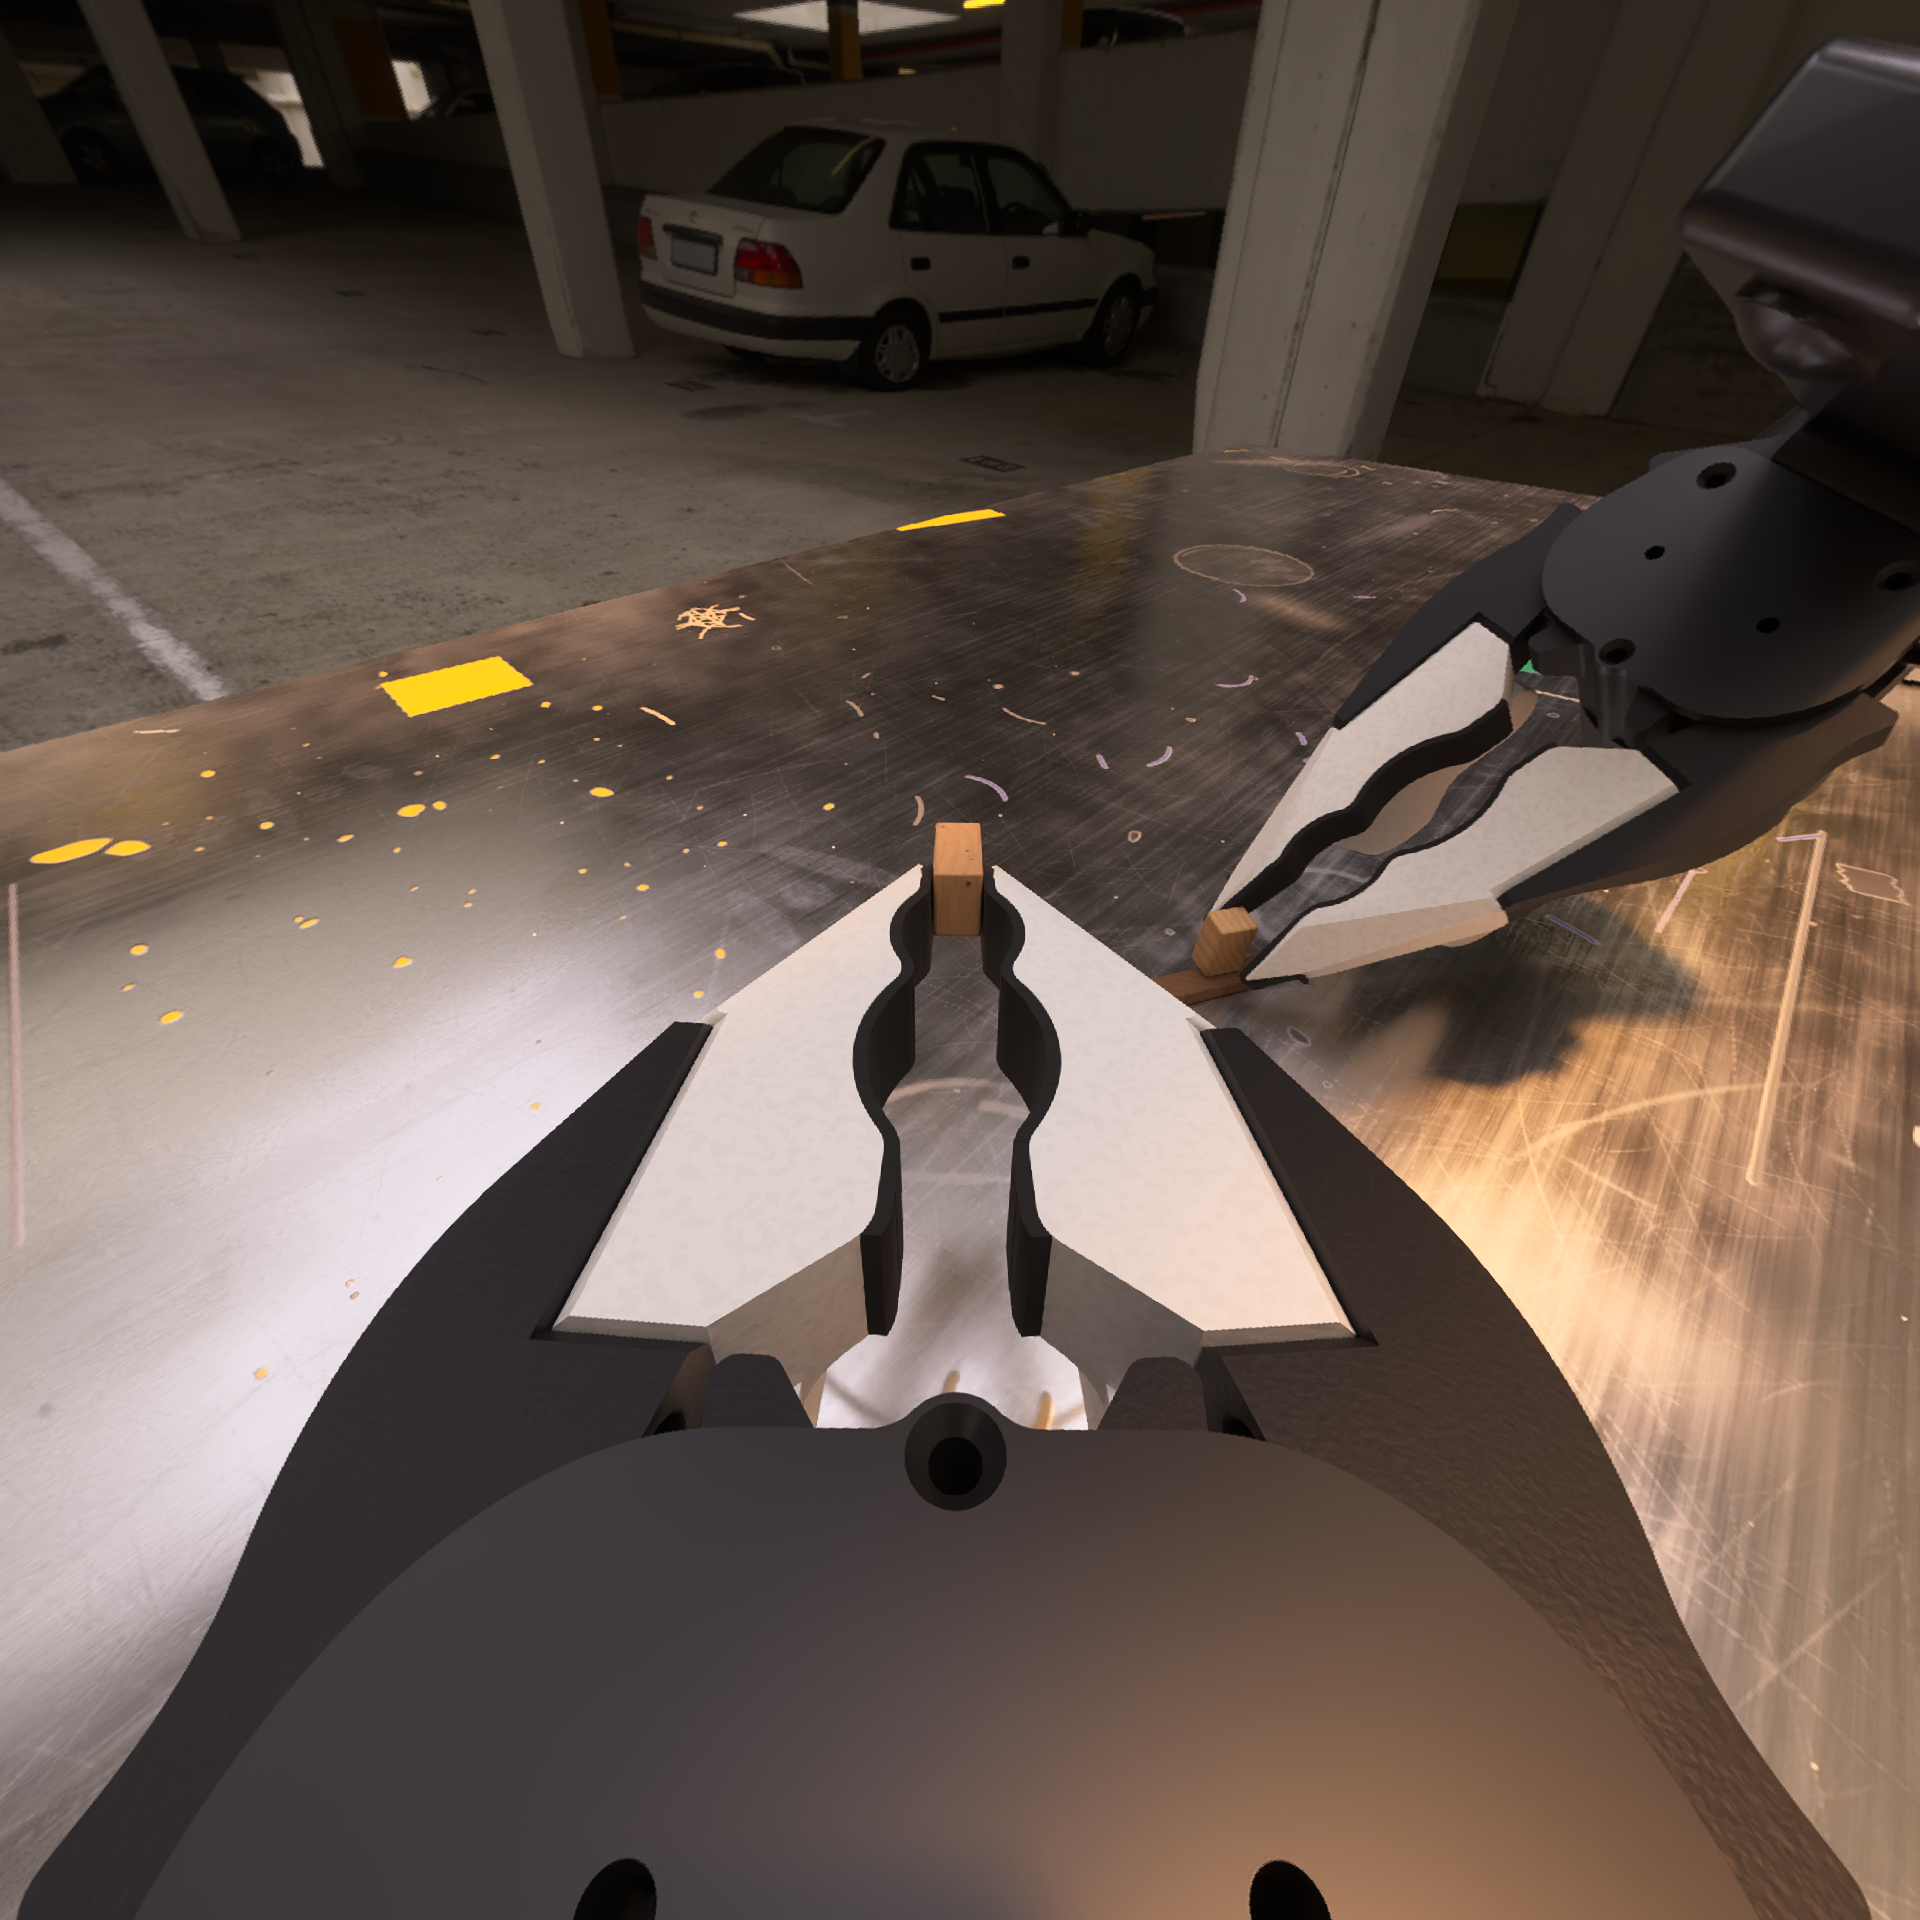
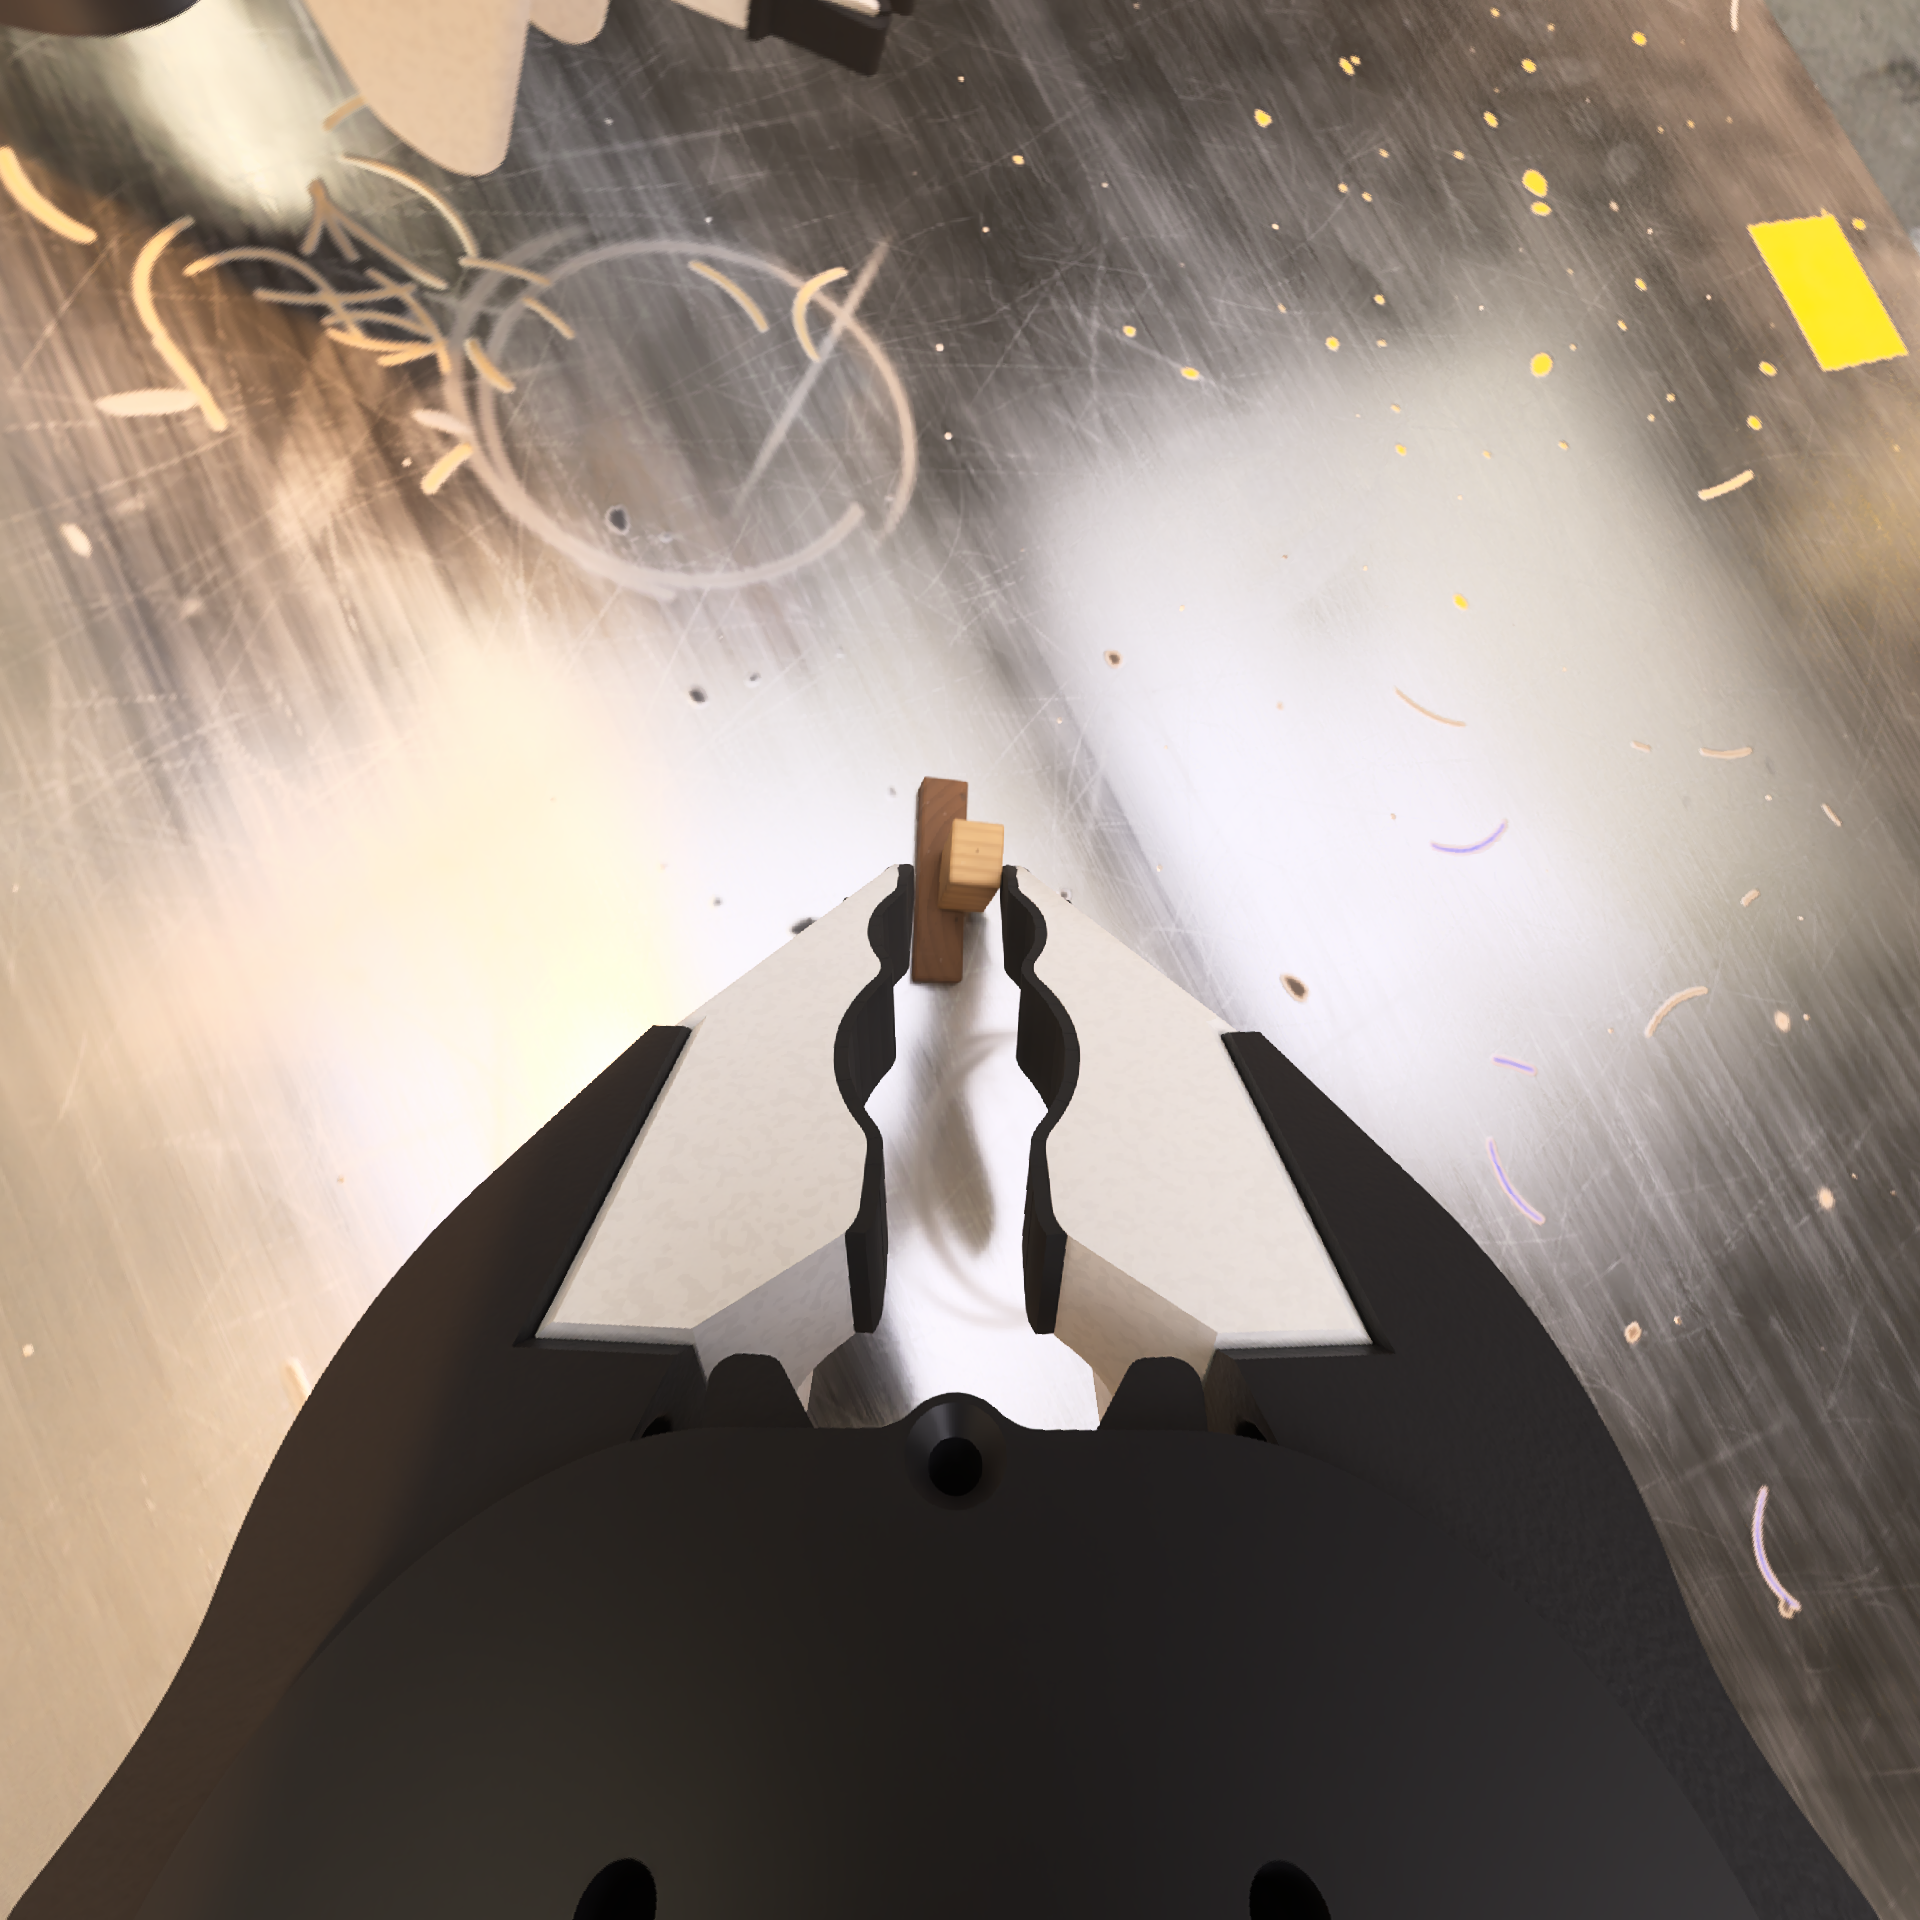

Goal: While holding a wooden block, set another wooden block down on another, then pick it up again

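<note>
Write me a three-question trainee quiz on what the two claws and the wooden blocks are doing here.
1. True or false: the left claw grips an upright light block.
2. The small light block at the right claw rests on: A a plate; B a dark brown block; C a sponge.
3. Fill in: ___ wooden blocks are in view.
Key: 1 true; 2 B; 3 three.

Three wooden blocks show in all: one light upright block near the middle, one small pale block to its right, and one flat dark brown block beneath that. Two grippers: left gripper near, right gripper at right. One table. Far off, one white car, perhaps a second in the dark at far left.
</note>
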Controlling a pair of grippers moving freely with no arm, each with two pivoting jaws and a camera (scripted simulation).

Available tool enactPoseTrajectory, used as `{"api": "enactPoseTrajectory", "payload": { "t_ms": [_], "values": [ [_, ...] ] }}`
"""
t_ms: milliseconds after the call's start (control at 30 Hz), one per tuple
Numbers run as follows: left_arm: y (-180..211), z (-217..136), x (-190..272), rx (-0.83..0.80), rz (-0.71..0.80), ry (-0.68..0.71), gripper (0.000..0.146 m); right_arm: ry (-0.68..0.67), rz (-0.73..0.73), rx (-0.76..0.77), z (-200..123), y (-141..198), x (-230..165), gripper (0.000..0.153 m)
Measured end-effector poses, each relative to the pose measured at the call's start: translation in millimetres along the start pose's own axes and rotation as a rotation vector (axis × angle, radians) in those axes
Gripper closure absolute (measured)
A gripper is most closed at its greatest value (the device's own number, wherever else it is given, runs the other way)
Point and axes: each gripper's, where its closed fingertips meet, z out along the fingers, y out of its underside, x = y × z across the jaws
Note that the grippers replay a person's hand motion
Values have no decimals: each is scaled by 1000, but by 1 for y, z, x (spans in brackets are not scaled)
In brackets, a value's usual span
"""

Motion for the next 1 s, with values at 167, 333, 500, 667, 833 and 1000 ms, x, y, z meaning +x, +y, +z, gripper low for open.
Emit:
{"api": "enactPoseTrajectory", "payload": {
  "t_ms": [167,333,500,667,833,1000],
  "values": [
    [0,0,0,-4,-6,7,139,-42,-3,29,-2,5,-3,136],
    [0,0,0,-3,-9,9,139,-72,68,43,1,3,-3,136],
    [1,1,1,-7,-4,11,139,-105,171,59,4,1,-2,137],
    [1,1,1,-7,-4,13,139,-94,177,50,5,1,-1,139],
    [1,1,2,-10,-4,16,139,-93,166,46,5,0,-2,143],
    [1,1,1,-10,-7,15,139,-50,155,47,4,1,1,143]
  ]
}}
